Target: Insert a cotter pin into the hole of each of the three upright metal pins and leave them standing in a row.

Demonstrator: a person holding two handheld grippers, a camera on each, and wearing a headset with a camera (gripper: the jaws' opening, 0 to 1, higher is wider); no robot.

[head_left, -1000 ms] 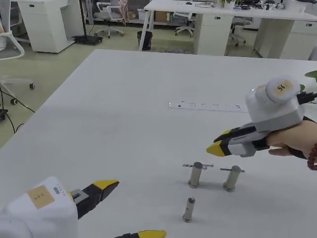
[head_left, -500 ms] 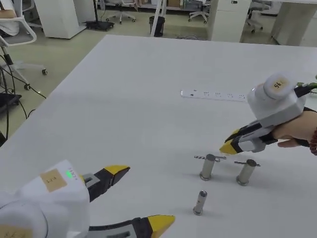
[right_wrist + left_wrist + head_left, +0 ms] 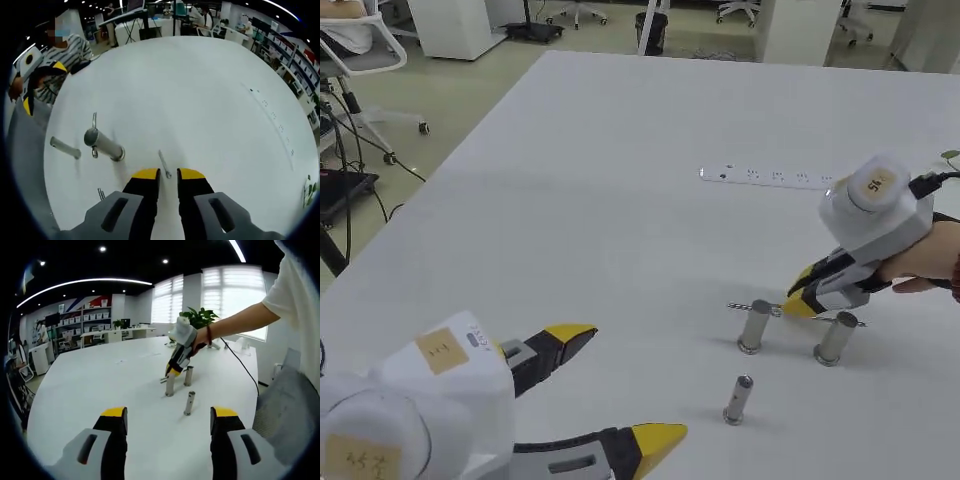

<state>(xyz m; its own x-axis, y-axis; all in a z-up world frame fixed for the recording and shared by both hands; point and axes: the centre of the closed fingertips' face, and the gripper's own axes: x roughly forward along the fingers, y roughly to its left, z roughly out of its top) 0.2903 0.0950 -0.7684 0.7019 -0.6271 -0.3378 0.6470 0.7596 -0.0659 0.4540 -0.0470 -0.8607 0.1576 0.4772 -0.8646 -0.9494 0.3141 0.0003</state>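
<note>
Three metal pins stand on the white table (image 3: 600, 200). The back-left pin (image 3: 753, 326) and the back-right pin (image 3: 835, 338) each carry a cotter pin through the top. In front of them stands a bare pin (image 3: 739, 398). My right gripper (image 3: 798, 305) hovers low between the two back pins. Its jaws are almost together, and the end of a thin cotter pin (image 3: 163, 164) sits between the tips of the right gripper (image 3: 169, 175). The left gripper (image 3: 615, 390) is open at the near left and holds nothing; all three pins lie ahead of the left gripper (image 3: 167, 420).
A white power strip (image 3: 765, 178) lies farther back on the table. The table's left edge (image 3: 440, 180) drops to a floor with chairs and desks. A potted plant (image 3: 200, 317) stands beyond the pins.
My right gripper has come down and a little toward me, from above the pins to just between the two back ones. The left gripper stays open. The head camera has shifted.
</note>
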